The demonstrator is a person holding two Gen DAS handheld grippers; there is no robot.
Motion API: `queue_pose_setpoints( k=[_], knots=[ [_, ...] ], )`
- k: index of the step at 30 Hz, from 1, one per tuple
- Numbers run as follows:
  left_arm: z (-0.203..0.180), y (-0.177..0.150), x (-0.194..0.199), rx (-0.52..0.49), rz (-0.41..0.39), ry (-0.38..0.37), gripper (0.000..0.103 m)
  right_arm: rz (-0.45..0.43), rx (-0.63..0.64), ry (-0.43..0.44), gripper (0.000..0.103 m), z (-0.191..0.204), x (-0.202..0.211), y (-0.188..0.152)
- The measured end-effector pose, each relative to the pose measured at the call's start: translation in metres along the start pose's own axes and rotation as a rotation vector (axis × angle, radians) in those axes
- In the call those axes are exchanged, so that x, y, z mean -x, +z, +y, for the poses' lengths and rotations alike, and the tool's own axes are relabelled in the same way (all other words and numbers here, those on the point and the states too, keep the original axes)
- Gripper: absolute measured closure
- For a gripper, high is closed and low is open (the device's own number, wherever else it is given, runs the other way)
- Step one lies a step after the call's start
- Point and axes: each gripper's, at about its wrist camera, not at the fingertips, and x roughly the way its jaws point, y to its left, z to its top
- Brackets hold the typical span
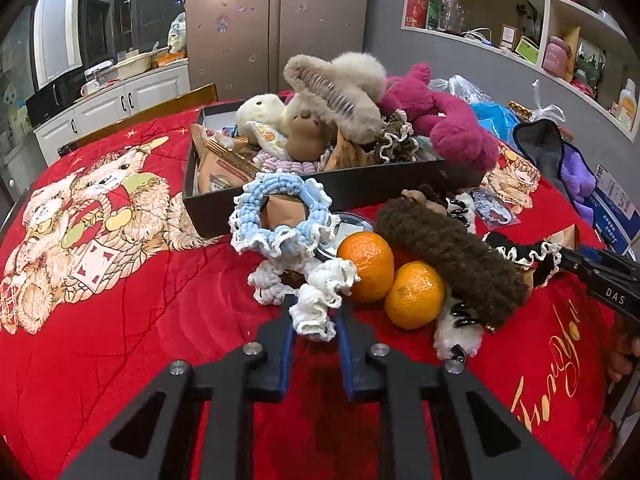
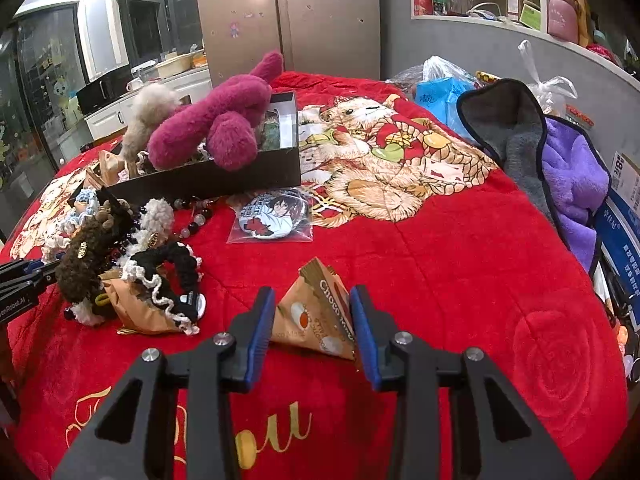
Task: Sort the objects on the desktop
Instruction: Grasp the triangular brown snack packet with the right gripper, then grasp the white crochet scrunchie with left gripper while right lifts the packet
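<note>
White crocheted scrunchie (image 1: 320, 300) in clamped left gripper (image 1: 316, 320); upright snack packet (image 2: 316, 312) in clamped right gripper (image 2: 312, 320).

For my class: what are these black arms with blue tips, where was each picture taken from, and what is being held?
They are hand-held tongs, one per hand, each with a camera looking along its fingers. The left camera shows the left tongs shut on a white ruffled crochet scrunchie, beside two oranges and a black cardboard box of soft toys. The right camera shows the right tongs shut on a tan triangular snack packet. Everything lies on a red plush blanket.
</note>
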Motion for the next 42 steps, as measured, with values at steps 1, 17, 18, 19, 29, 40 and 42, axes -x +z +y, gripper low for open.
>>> queue_pose_setpoints(
  k=[1, 17, 18, 19, 29, 40, 42],
  knots=[
    [0.001, 0.000, 0.001, 0.003, -0.001, -0.003, 0.085, -0.005, -0.002, 0.000, 0.065, -0.001, 0.001, 0.000],
    [0.001, 0.001, 0.028, -0.002, -0.067, -0.030, 0.086, -0.063, -0.043, 0.019, 0.066, 0.004, 0.026, -0.001],
    [0.001, 0.001, 0.030, 0.003, -0.076, -0.028, 0.086, -0.065, -0.048, 0.022, 0.066, 0.005, 0.028, -0.002],
    [0.002, 0.001, 0.032, 0.008, -0.081, -0.030, 0.086, -0.065, -0.049, 0.026, 0.066, 0.005, 0.030, -0.002],
    [0.004, 0.002, 0.058, 0.019, -0.129, -0.033, 0.086, -0.112, -0.018, 0.062, 0.066, 0.019, 0.061, 0.004],
    [0.008, 0.000, 0.086, 0.018, -0.174, -0.016, 0.086, -0.151, 0.018, 0.120, 0.066, 0.037, 0.090, 0.006],
    [0.009, 0.001, 0.091, 0.018, -0.178, -0.020, 0.086, -0.154, 0.030, 0.132, 0.066, 0.042, 0.092, 0.007]
  ],
)
